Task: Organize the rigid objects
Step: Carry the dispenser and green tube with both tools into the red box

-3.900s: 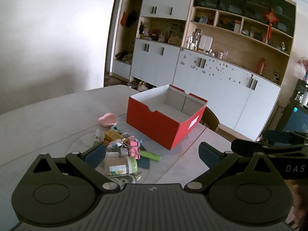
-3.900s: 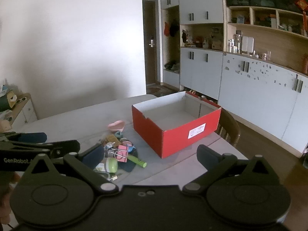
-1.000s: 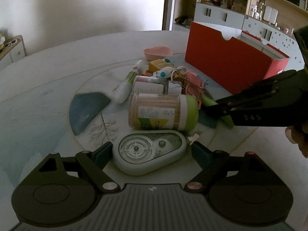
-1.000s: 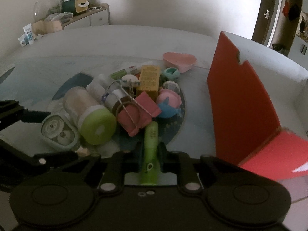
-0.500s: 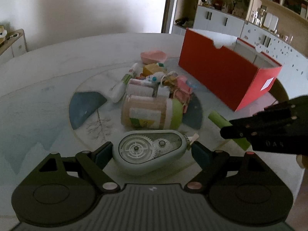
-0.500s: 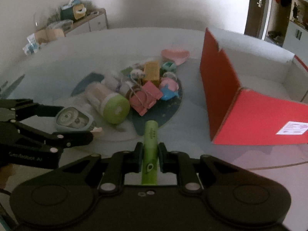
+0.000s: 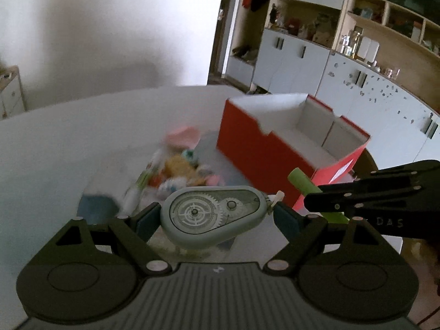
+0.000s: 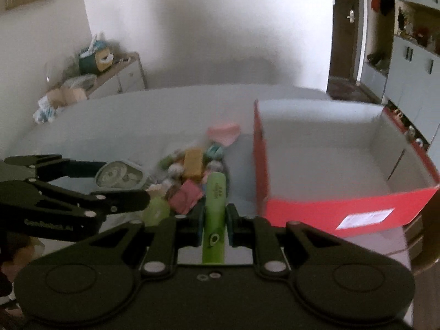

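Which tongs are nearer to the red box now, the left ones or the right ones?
The right. The right tongs, shut on the green marker, are close beside the near corner of the red box. The left tongs, holding the correction tape dispenser, are farther away, above the pile.

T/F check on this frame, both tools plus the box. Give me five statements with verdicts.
1. The left tool holds the grey-green correction tape dispenser. True.
2. The right tool is open and holds nothing. False: it is shut on the green marker.
3. The red box already contains several items. False: the visible white interior is bare.
4. A pile of small items lies on the table to the left of the box. True.
5. The marker lies flat on the table. False: it is gripped in the right tool, above the table.
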`<state>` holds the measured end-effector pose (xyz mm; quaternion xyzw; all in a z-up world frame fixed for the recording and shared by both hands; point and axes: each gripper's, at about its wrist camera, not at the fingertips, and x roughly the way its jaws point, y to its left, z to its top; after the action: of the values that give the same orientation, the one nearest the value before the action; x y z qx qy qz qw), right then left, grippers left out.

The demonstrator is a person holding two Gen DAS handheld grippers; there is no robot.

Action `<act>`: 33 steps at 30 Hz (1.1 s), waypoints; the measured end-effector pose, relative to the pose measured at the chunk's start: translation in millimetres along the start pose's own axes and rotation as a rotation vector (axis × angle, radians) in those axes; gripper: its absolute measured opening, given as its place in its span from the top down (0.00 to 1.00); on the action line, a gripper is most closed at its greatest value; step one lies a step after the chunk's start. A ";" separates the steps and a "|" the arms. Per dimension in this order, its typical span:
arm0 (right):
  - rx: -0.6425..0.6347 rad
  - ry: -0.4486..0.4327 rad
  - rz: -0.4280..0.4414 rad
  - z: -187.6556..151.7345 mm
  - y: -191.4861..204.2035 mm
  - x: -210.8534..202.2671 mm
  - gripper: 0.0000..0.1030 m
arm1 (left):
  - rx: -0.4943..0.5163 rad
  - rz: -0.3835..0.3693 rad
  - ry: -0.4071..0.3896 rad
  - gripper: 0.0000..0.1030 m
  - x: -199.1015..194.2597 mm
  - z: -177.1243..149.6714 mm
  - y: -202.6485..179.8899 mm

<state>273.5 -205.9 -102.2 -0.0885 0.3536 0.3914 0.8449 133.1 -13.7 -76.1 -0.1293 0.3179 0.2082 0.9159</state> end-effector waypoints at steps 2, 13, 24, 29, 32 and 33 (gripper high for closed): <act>0.003 -0.016 -0.010 5.1 -9.6 -3.4 0.85 | 0.010 -0.002 -0.009 0.14 1.4 10.3 -9.6; 0.031 -0.046 -0.078 27.6 -75.5 -7.2 0.85 | 0.024 0.042 -0.053 0.14 29.7 63.9 -59.4; 0.015 -0.011 -0.121 38.1 -139.3 9.7 0.85 | 0.053 0.055 -0.025 0.14 90.7 107.2 -114.8; 0.002 0.014 -0.134 40.6 -159.0 21.5 0.85 | 0.072 0.083 0.001 0.14 127.4 125.2 -135.8; -0.003 0.040 -0.150 40.0 -168.4 32.0 0.85 | 0.101 0.092 0.029 0.14 152.9 134.2 -143.5; -0.007 0.048 -0.152 40.5 -170.9 35.5 0.85 | 0.113 0.096 0.037 0.14 160.0 136.0 -146.1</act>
<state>434.4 -283.2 -117.9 -0.1272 0.3649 0.3253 0.8630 386.6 -44.2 -58.7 -0.0656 0.3517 0.2309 0.9048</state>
